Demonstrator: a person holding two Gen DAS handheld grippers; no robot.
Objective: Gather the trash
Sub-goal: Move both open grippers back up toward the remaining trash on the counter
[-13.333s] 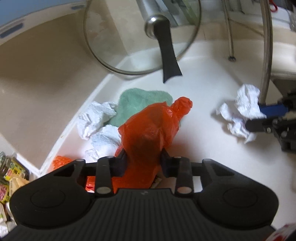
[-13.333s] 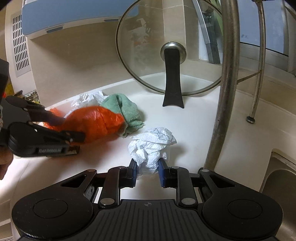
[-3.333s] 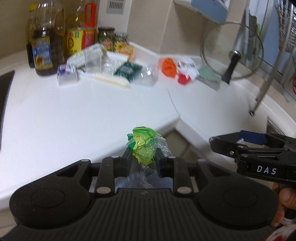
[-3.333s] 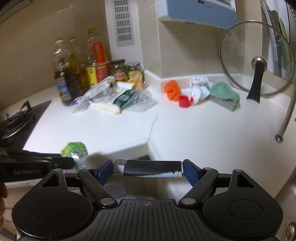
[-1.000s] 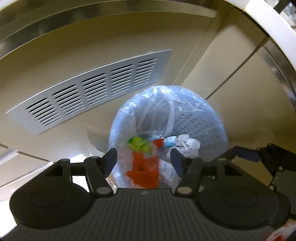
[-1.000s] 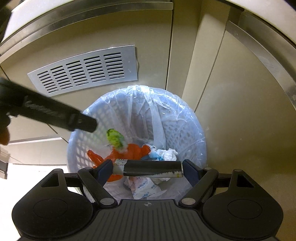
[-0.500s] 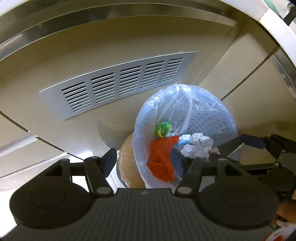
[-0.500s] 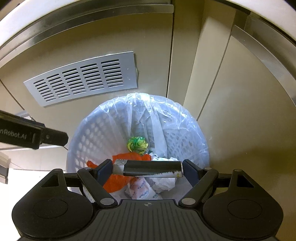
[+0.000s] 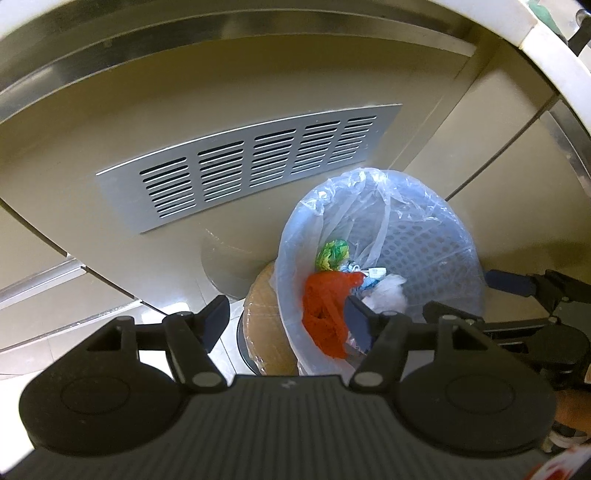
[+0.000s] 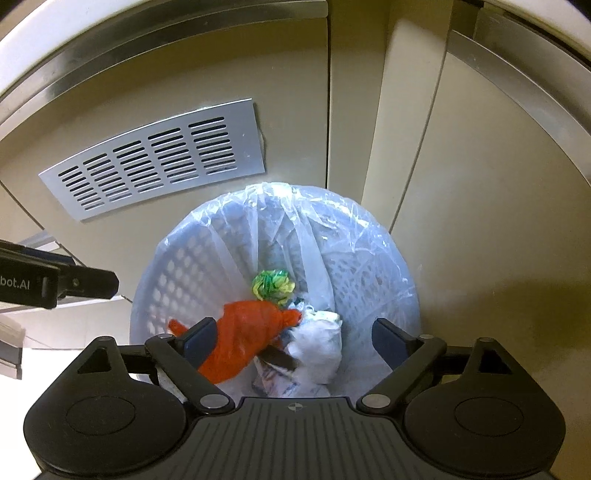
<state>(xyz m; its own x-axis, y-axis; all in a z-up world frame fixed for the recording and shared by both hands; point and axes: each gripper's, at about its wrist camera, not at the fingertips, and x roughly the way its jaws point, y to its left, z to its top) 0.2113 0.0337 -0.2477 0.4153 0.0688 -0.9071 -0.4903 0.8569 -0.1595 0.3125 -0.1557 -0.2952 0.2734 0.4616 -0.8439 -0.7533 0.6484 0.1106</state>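
Trash bin lined with clear plastic, holding orange bag, green wrapper, white tissue, both hand-held grippers opening, empty

Dim, warm indoor light. Glare streaks on the curved brushed-metal trim and a bright floor patch near left. Fisheye bends straight cabinet edges strongly toward frame borders. Clear plastic bin liner glints; focus is sharp overall.

One lined waste basket held one orange bag, one green wrapper and one white paper wad; one vent grille stood behind.
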